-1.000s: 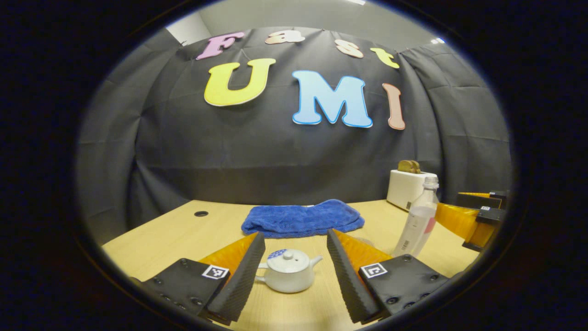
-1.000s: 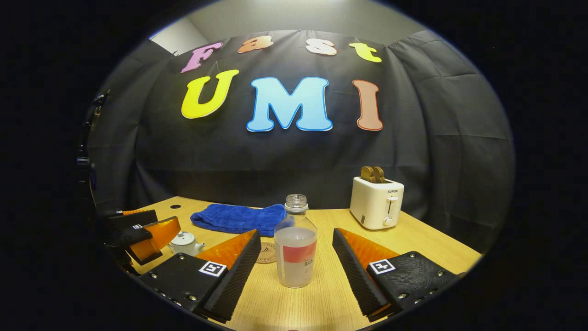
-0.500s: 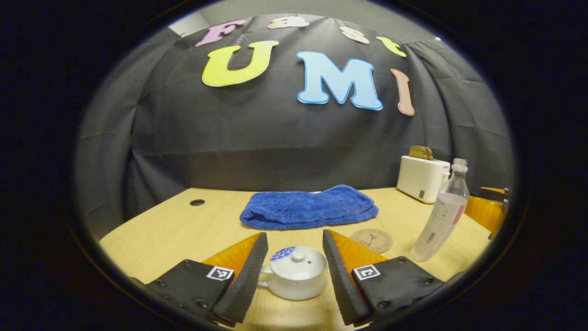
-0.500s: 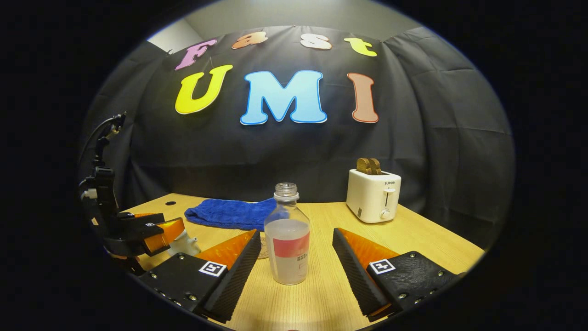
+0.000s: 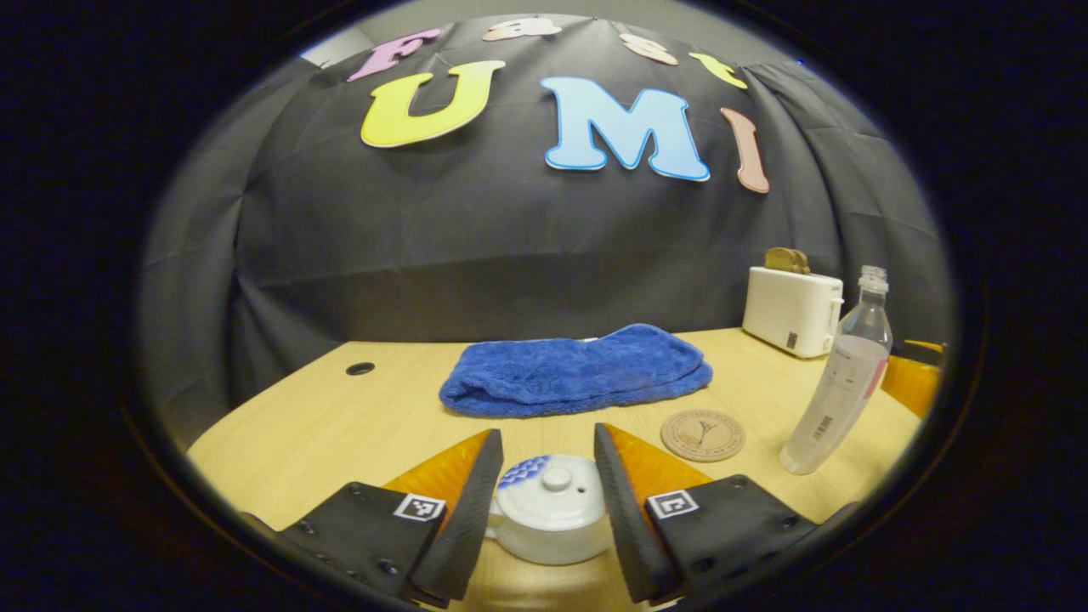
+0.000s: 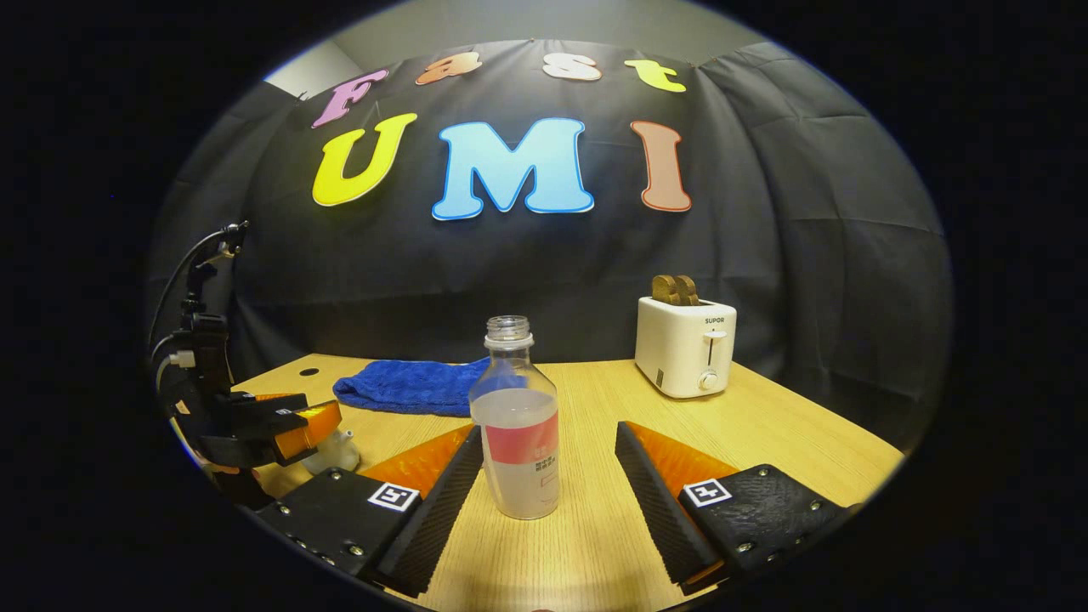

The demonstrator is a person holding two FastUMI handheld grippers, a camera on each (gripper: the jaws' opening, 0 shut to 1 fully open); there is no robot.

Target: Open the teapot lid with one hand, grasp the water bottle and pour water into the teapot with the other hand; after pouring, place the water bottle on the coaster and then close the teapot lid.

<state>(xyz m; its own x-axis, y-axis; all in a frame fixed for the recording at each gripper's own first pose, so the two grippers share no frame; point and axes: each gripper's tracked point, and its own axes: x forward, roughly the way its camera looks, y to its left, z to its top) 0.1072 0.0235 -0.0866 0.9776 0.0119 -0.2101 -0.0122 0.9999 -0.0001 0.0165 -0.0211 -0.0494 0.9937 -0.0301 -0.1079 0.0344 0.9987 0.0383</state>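
Teapot (image 5: 551, 518) sits on the counter (image 5: 340, 425) between the spread fingers of your left gripper (image 5: 544, 501), lid (image 5: 548, 491) still seated; it looks like glazed ceramic, hard, slick and breakable, so pinch the small knob (image 5: 556, 478) on top and lift straight. Ahead of your right gripper (image 6: 544, 501), whose fingers also stand apart, the uncapped water bottle (image 6: 516, 442) stands just beyond the tips, thin plastic, part full, likely to dent, so grip its labelled belly, with the coaster (image 5: 702, 434) forward-right of the left gripper. You cannot see the pot's base or most of its handle behind the left fingers.
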